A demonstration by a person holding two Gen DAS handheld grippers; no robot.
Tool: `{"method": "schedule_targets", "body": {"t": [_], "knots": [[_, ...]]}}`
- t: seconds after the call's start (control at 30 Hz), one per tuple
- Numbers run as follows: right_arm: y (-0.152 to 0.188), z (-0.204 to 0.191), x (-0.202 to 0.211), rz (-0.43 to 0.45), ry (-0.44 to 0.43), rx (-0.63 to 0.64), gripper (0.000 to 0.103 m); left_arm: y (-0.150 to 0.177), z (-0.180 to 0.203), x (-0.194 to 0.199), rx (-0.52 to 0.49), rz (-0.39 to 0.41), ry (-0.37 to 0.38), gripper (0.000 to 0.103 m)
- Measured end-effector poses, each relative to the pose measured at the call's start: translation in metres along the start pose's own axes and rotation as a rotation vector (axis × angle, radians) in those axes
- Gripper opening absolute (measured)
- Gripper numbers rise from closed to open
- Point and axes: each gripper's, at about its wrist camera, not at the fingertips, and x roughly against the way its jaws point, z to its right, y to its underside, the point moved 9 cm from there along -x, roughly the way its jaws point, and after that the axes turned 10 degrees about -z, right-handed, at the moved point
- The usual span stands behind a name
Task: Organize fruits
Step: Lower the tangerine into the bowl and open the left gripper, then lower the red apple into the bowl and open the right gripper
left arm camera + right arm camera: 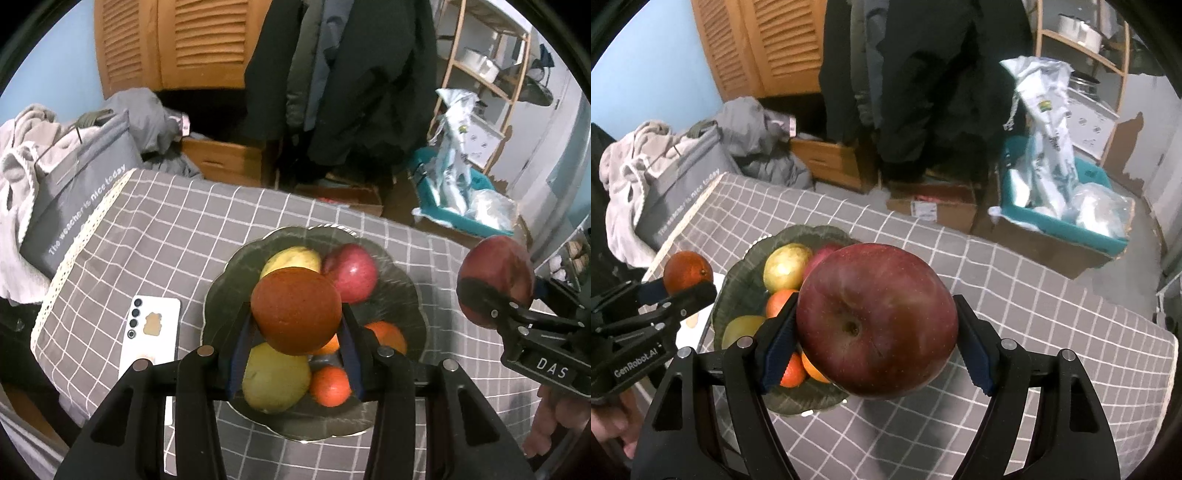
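Note:
My left gripper (295, 332) is shut on an orange (295, 310) and holds it above a dark glass fruit plate (410, 295). On the plate lie two yellow pears (275, 380), a red apple (351, 273) and small oranges (330, 386). My right gripper (877, 339) is shut on a big red apple (877, 321), held above the table right of the plate (738, 273). That apple shows at the right of the left wrist view (496, 280). The held orange shows at the left of the right wrist view (687, 271).
The table has a grey checked cloth (166, 229). A white phone (149, 336) lies left of the plate. A grey bag (74, 192) and laundry sit beyond the table's left edge. Hanging coats (351, 74), boxes and a teal bin (1060, 221) stand behind.

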Motion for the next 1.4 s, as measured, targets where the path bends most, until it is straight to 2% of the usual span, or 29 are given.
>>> {"method": "schedule_targets", "body": {"t": [0.37,0.73,0.77,0.9,1.23,1.4], "knots": [[0.0,-0.015,-0.046,-0.075,-0.001,0.039,0.078,0.0,-0.022,-0.034,0.046,-0.059,-0.026,0.045],[-0.003,-0.015,-0.065,-0.108,-0.022,0.032,0.078,0.001,-0.032,-0.052,0.068,-0.106,-0.047,0.046],[-0.003,-0.015,-0.066,-0.11,-0.025,0.032,0.078,0.001,-0.033,-0.053,0.069,-0.11,-0.05,0.048],[-0.004,-0.017,-0.071,-0.119,-0.028,0.038,0.078,0.0,-0.035,-0.049,0.063,-0.089,-0.066,0.068],[-0.002,-0.023,-0.078,-0.148,-0.034,0.049,0.078,0.0,-0.04,-0.041,0.072,-0.082,-0.086,0.07],[-0.013,-0.023,-0.062,-0.082,-0.048,0.039,0.088,-0.002,-0.042,-0.029,0.085,-0.064,-0.084,0.07]]}}
